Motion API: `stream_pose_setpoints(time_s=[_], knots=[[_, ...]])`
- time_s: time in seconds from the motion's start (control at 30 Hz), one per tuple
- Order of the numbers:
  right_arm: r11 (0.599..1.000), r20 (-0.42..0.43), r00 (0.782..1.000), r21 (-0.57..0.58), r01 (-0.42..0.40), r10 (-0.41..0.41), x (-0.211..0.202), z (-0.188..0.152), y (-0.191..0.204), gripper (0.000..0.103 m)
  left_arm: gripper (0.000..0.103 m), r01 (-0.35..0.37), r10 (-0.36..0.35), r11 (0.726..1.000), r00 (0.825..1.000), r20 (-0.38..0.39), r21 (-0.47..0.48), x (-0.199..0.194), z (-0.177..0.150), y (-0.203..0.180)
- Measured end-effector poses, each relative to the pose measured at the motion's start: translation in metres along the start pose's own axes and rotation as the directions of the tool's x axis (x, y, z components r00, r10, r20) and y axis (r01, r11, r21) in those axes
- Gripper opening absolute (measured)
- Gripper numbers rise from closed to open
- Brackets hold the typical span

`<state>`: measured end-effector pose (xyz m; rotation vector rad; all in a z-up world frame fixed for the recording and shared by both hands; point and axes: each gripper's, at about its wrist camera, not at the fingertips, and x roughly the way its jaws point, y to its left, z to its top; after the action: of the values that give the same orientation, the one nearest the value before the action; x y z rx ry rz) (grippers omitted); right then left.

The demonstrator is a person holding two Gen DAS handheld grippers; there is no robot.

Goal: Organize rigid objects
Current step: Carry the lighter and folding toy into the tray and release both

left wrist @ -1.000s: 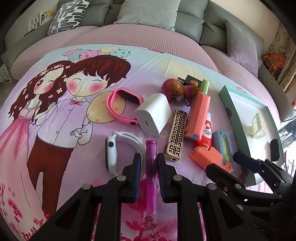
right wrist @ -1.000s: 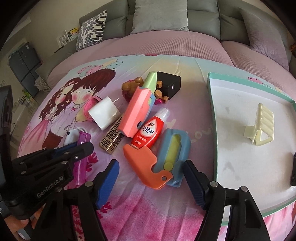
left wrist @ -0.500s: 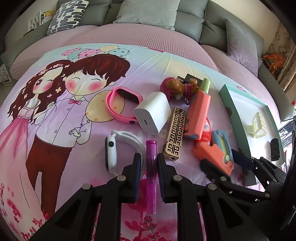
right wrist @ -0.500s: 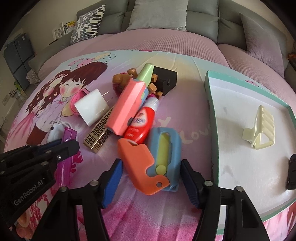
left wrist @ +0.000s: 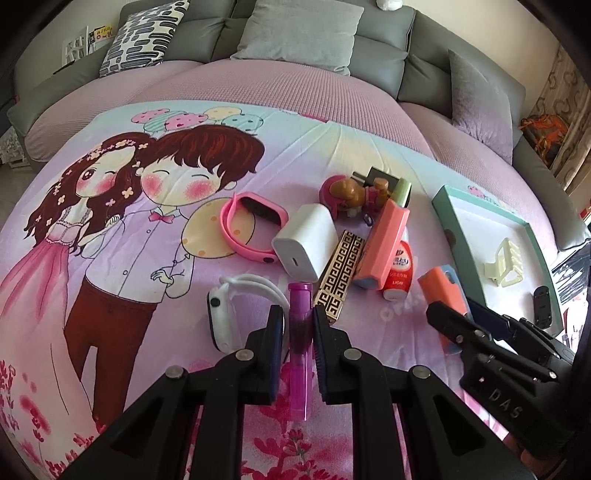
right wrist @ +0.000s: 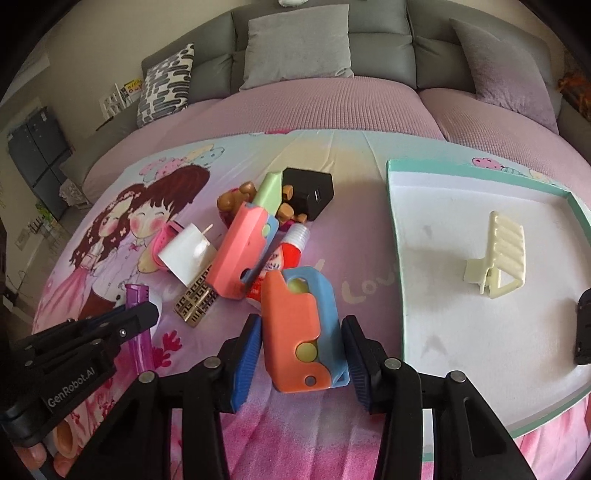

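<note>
Grey sofa cushions (left wrist: 299, 31) back a rounded pink seat covered by a cartoon-printed sheet (left wrist: 122, 236), and everything lies on that sheet. Toward its right edge sits a teal-rimmed white tray (right wrist: 395, 236) holding a cream hair claw (right wrist: 496, 254) near its middle and a small black item (right wrist: 583, 332), cut off by the frame, at its right side. Left of the tray is a cluster: a long coral folding toy (right wrist: 240, 254) lying over a red tube (right wrist: 290, 254), a black block (right wrist: 308, 190) and a brown figure toy (left wrist: 345, 192) at the far end, a white charger (left wrist: 304, 242), a gold-patterned lighter (left wrist: 340, 273), a pink band (left wrist: 251, 229) and a white watch (left wrist: 221, 317). The right gripper (right wrist: 301, 354) has just been closing its jaws, and its blue pads now press both sides of the orange-and-blue toy (right wrist: 303, 325), at the near end of the cluster just left of the tray. The left gripper (left wrist: 298, 347) is clamped on the purple tube (left wrist: 298, 314), which lies near the sheet's front edge between the watch and the lighter
</note>
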<state>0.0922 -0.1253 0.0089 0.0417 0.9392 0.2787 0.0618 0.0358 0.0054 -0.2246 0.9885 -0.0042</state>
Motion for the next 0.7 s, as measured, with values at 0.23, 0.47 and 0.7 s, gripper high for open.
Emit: stream_pose_setpoints(time_s=[0.23,0.47,0.7], knots=[[1.0,0.101,0.995,0.016,-0.008,0.007,-0.03,0.009,-0.002,0.047,0.011,0.051,-0.054,0.998,0.993,0.106,0.029,-0.034,0.007,-0.011],[0.999,0.102,0.995,0.036,-0.012,0.008,-0.031,0.01,-0.009,0.047,0.011,0.035,-0.039,0.999,0.994,0.098,0.04,-0.032,0.007,-0.016],[0.999,0.133,0.991,0.048,-0.024,0.018,-0.041,0.01,-0.014,0.047,0.011,0.037,-0.042,0.999,0.99,0.137,0.036,-0.045,0.008,-0.017]])
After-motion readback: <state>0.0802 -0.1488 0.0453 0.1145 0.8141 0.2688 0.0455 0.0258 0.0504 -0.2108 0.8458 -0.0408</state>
